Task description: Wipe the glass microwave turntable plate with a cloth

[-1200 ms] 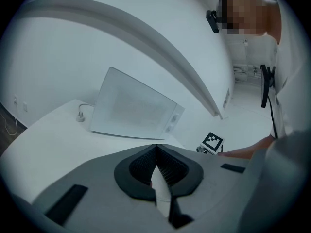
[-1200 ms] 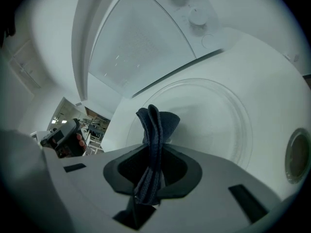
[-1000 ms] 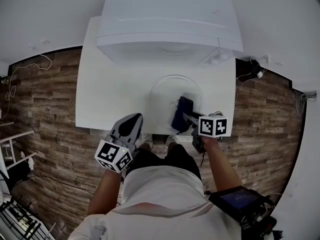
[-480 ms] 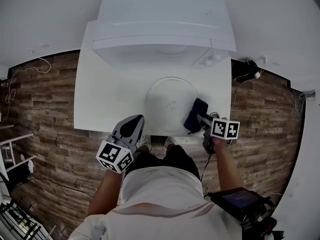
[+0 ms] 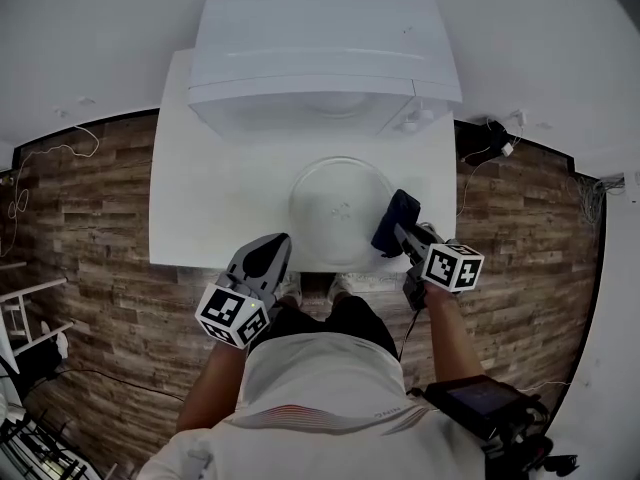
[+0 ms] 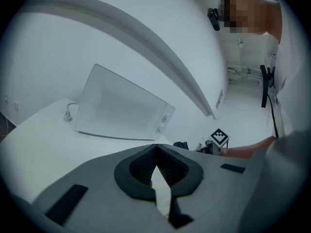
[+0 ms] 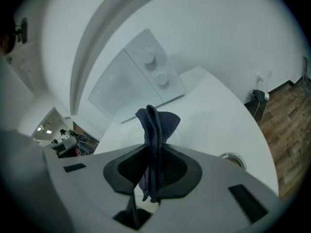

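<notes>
On the white table (image 5: 210,198), right in front of the boxy white microwave (image 5: 325,48), sits the plate (image 5: 335,203). It's a round, clear glass disc w/ a faint raised rim, lying flat and pretty hard to pick out against the tabletop.

The right gripper (image 5: 400,236) is pinching the cloth (image 5: 395,223). That's a dark blue, soft, fuzzy-looking rag, folded over so a bunched wad sticks out past the tips. From the head view the wad sits at the plate's right edge, over the rim. Can't tell if it's actually pressing on the glass. In the right gripper view the cloth (image 7: 154,130) runs straight up between the 2 black ribbed pads, jaws clamped on it, w/ a loose tail hanging back toward the cam. Behind it you can see the microwave's 2 round knobs (image 7: 154,67), stacked 1 above the other.

The left gripper (image 5: 272,243) hangs at the table's near edge, well apart from the plate. Its view shows the grey jaws pressed together at the tips, nothing in them (image 6: 155,164).

The floor (image 5: 90,218) is brown wood-look planks. A white plug (image 6: 69,114) lies on the table just left of the microwave.
</notes>
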Demonstrator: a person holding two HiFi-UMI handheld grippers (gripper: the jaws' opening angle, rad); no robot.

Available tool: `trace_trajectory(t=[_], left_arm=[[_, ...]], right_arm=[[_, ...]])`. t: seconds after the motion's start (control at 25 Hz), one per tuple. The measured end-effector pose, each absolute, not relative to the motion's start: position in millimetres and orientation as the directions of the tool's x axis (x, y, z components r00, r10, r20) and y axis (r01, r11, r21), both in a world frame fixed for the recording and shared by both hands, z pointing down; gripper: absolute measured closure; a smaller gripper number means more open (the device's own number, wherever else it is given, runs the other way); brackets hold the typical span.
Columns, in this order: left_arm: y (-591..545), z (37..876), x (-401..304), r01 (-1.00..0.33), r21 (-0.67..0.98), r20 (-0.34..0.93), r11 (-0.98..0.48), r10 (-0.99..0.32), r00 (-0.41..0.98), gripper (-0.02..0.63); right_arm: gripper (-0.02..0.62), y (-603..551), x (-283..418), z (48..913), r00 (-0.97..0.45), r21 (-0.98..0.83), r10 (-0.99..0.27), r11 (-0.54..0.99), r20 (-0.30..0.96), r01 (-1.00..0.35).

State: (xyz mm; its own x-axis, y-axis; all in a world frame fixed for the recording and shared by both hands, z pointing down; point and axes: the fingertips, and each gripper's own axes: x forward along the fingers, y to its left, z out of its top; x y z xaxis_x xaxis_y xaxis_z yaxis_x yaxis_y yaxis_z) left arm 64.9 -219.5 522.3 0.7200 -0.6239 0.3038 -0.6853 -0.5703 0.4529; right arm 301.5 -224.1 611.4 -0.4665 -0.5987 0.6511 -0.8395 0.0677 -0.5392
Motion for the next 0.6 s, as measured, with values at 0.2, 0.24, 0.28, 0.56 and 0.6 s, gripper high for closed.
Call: trace_trajectory(t=[0.2, 0.24, 0.28, 0.56, 0.6], left_arm=[[-221.1, 499.6, 69.2, -0.613, 0.454, 0.243, -0.646, -0.572, 0.783, 0.595], [-222.3, 494.5, 69.9, -0.596, 0.451, 0.230, -0.665, -0.559, 0.797, 0.597], [-223.6, 489.8, 70.7, -0.578, 0.445, 0.218, -0.684, -0.543, 0.811, 0.595], [-232.4, 463.7, 74.1, -0.489, 0.398, 0.170, -0.776, -0.461, 0.871, 0.597], [-231.1, 459.3, 74.8, -0.482, 0.395, 0.163, -0.782, -0.457, 0.874, 0.596]], right_arm=[[0.532, -223.1, 302.0, 541.3, -0.383, -0.497, -0.785, 0.111, 0.487, -0.861], [0.532, -220.1, 303.7, 528.2, -0.355, -0.480, -0.813, 0.107, 0.462, -0.871], [0.531, -216.4, 305.5, 515.2, -0.326, -0.465, -0.839, 0.101, 0.435, -0.880], [0.532, -178.6, 305.1, 452.7, -0.198, -0.420, -0.931, 0.054, 0.308, -0.906], [0.532, -172.4, 304.3, 447.3, -0.189, -0.418, -0.936, 0.050, 0.298, -0.907]])
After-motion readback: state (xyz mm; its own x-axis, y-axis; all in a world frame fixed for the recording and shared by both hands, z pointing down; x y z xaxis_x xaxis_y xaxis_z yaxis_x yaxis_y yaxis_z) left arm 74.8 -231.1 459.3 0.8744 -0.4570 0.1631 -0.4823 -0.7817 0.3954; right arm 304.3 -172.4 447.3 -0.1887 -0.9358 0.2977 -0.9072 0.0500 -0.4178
